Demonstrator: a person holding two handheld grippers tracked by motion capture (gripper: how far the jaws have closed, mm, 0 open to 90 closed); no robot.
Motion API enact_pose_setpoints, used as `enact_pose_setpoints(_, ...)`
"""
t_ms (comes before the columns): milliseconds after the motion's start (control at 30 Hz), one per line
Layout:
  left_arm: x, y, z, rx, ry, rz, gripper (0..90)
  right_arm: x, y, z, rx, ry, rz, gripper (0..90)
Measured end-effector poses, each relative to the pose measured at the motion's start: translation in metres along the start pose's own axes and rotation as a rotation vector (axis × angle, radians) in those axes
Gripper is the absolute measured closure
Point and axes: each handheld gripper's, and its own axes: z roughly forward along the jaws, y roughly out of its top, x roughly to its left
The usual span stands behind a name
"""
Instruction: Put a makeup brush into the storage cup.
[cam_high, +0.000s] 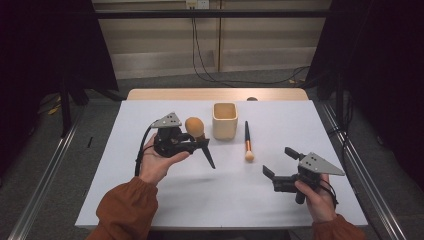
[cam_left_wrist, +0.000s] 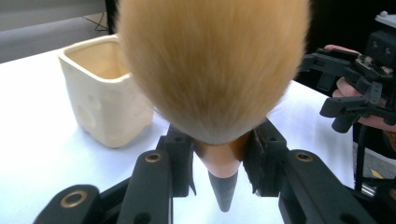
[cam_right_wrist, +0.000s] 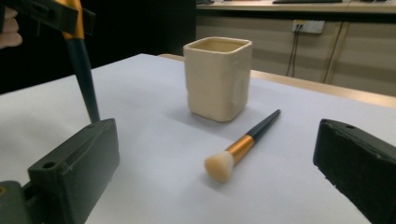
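Presently catalogued: large powder brush with tan domed bristle head, copper ferrule and tapering black handle (cam_high: 196, 131), clamped at the ferrule between the jaws of the left gripper (cam_high: 192, 145), raised above the white table top (cam_high: 150, 200) just left of the cream square ceramic cup (cam_high: 225, 120). Long axis tilted: bristle head up and toward the far side of the table, handle tip down and toward the near right in the high view. Seen along the left gripper view, bristle head (cam_left_wrist: 212, 65) looming close to the lens, handle tip pointing away; upper edge of the bristles cut off by the frame, ferrule partly masked by the pads. Seen from the right gripper view, only the black handle and a strip of ferrule (cam_right_wrist: 81, 60), bristles out of frame at the top. Second item: slim small brush with pale rounded bristles, copper ferrule and black handle (cam_high: 247, 142), lying flat on the table just right of the cup, long axis running near to far, bristles toward the near side. Right gripper (cam_high: 281, 162) held low over the near right of the table, jaws spread wide, nothing between them. Small dark object at the far table edge (cam_high: 252, 99), too small to identify.
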Motion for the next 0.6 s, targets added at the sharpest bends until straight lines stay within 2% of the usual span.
enact_pose_setpoints(133, 0.004, 0.007, -0.004, -0.005, 0.008, -0.004, 65.6, -0.004, -0.003, -0.008, -0.005, -0.015, 0.003, 0.0)
enact_pose_setpoints(267, 0.006, 0.012, -0.007, -0.008, 0.024, 0.018, 65.6, -0.008, -0.006, -0.014, 0.001, -0.029, 0.013, 0.0)
enact_pose_setpoints(400, 0.009, 0.017, -0.01, -0.007, 0.038, 0.027, 65.7, -0.011, -0.009, -0.02, 0.017, -0.049, 0.05, 0.0)
enact_pose_setpoints(600, 0.011, 0.028, -0.011, 0.006, 0.058, 0.031, 65.6, -0.015, -0.017, -0.03, 0.025, -0.073, 0.033, 0.0)
